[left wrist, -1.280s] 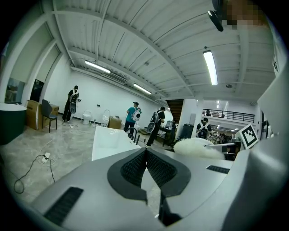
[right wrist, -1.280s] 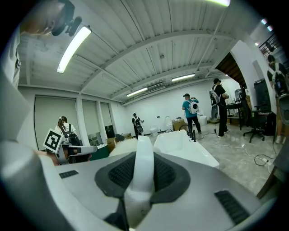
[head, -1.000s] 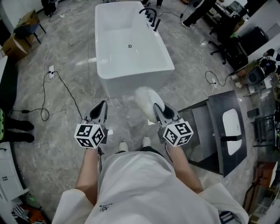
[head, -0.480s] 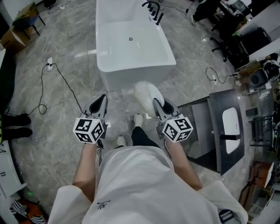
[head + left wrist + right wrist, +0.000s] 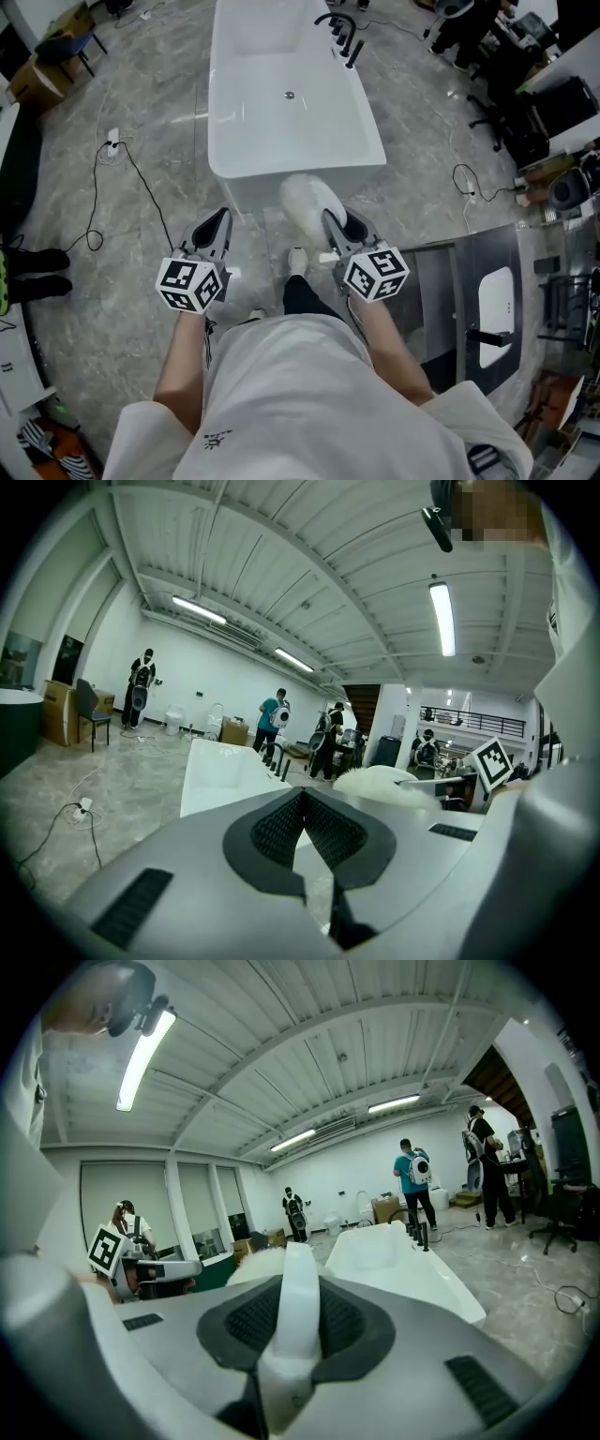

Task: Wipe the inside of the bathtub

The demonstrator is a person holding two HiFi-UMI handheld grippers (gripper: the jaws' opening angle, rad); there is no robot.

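Observation:
The white bathtub stands on the grey floor ahead of me, with a black faucet on its far right rim and a drain in its bottom. My right gripper is shut on the white handle of a fluffy white duster, whose head hangs just before the tub's near end. My left gripper is shut with nothing in it, level with the right one and short of the tub. The tub and duster show past the left gripper. The right gripper faces the tub.
A black cable with a socket strip trails over the floor left of the tub. A grey vanity with a white basin stands at the right. Office chairs and gear crowd the upper right. Several people stand beyond the tub.
I have stepped forward, and the tub's near end now lies closer to both grippers. The right gripper still holds the duster; the left stays shut.

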